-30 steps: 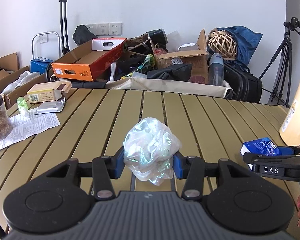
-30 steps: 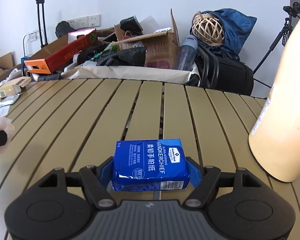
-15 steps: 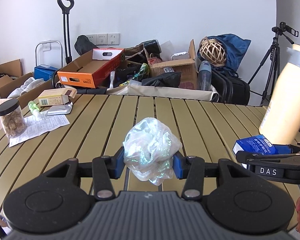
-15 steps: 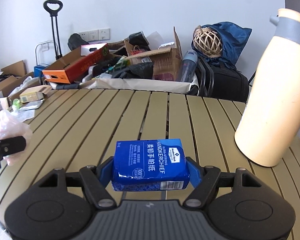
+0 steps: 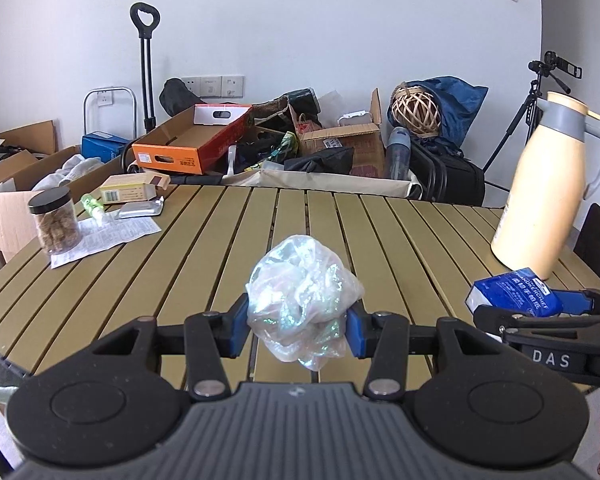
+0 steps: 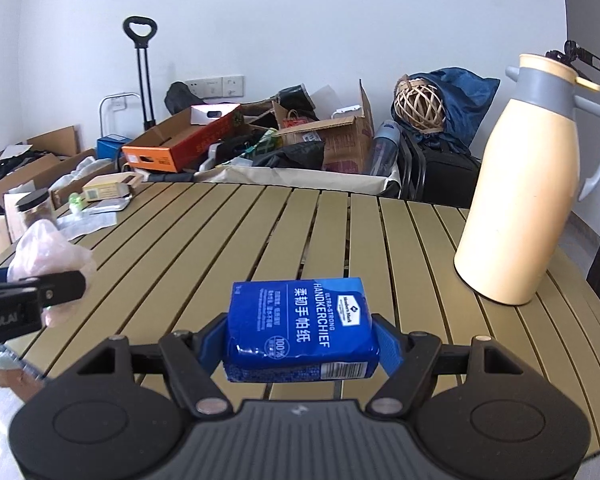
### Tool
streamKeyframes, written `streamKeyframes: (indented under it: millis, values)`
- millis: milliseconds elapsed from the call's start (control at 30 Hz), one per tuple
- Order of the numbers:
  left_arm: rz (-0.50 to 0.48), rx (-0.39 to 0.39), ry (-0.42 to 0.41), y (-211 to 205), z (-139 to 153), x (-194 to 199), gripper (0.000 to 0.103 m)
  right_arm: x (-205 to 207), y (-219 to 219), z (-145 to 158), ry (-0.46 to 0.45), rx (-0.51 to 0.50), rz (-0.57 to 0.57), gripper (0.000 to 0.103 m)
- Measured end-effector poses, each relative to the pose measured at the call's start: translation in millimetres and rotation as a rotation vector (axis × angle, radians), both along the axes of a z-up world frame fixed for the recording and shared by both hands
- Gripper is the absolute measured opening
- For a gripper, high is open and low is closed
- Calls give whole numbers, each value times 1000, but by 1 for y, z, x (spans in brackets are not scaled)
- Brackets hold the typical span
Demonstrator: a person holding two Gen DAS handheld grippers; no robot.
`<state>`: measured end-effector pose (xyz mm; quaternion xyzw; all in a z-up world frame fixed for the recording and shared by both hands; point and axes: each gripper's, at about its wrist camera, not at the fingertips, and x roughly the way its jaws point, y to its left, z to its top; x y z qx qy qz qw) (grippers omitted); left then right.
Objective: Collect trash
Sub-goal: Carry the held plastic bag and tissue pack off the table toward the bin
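Note:
My left gripper [image 5: 298, 326] is shut on a crumpled clear plastic bag [image 5: 302, 304], held above the near part of the slatted olive table [image 5: 220, 248]. My right gripper [image 6: 300, 342] is shut on a blue handkerchief tissue pack [image 6: 300, 330], also held above the table. In the left wrist view the tissue pack [image 5: 514, 292] and the right gripper's finger show at the right edge. In the right wrist view the plastic bag [image 6: 48, 256] and a left finger show at the left edge.
A cream thermos jug [image 6: 528, 184] stands on the table's right side. At the far left lie a jar of snacks [image 5: 56, 220], a printed paper sheet [image 5: 104, 236], a small green bottle [image 5: 92, 206], a foil pack [image 5: 138, 210] and a small carton [image 5: 134, 188]. Boxes and bags [image 5: 300, 148] crowd the floor behind.
Both grippers have pulled back and risen with their loads still held. More of the table and the whole thermos jug have come into view.

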<state>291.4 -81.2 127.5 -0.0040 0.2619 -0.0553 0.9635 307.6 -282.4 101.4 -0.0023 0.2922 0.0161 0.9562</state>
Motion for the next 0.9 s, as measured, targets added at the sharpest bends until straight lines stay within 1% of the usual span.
streamKeyframes:
  millis: [200,400,667,900]
  values:
    - [-3,8,-1,6,-3,-34,48,-41,7,-1,-11,3,16,72]
    - [-11,15,7,10,-13,-67,48,-77,13,-7,-14,8,29,72]
    - [-29,41,21,13,-31,-101,48,-116,27,-21,-6,-5,65,72]
    - [-48,45,61,17,-55,-120,48,-139,36,-40,23,-7,91,72]
